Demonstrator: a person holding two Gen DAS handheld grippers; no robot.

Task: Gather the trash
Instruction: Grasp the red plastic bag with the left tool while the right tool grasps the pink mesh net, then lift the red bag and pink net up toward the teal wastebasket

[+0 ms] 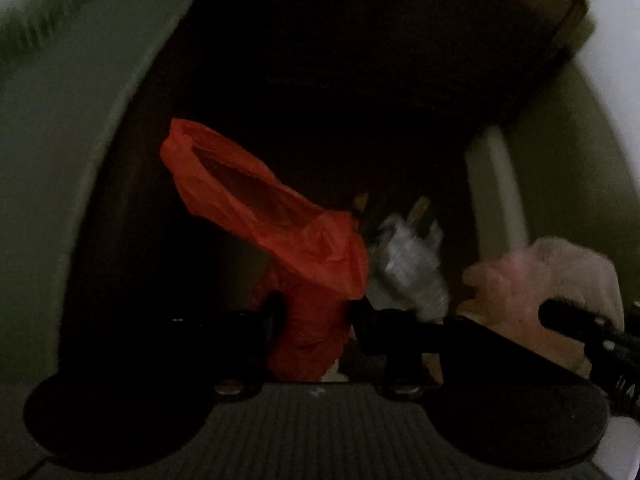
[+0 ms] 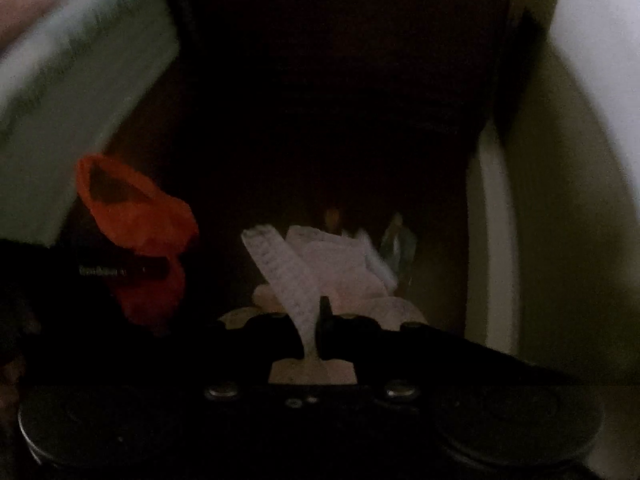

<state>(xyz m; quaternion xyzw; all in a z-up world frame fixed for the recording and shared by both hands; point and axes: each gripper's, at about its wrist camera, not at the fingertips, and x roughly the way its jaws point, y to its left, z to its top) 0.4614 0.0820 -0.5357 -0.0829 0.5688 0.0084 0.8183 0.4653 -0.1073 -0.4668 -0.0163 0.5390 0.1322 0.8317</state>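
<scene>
Setting: dark brown floor (image 1: 360,80) is lying far beyond both sets of fingers, pale walls (image 1: 60,160) curving at either side; both views are dim and blurred.
Right fingers: right gripper (image 2: 316,332) is pinching together on a long white printed paper strip (image 2: 280,264), which is rising from between the tips.
Beyond right fingers: more crumpled white papers (image 2: 340,256) are lying just past the tips; whether they are hanging from the strip is unclear.
Left fingers: left gripper (image 1: 316,320) is clamping, part-way apart, on a thin crumpled orange plastic bag (image 1: 256,200).
Bag mouth: it is gaping open up and to the left of those fingers.
Beside left fingers: a person's hand (image 1: 532,280) is carrying the right tool to their right.
Risk: the thin strip may be slipping or tearing free, since only its narrow end is pinched.
Risk: the limp bag mouth may be collapsing shut, making the paper miss.
</scene>
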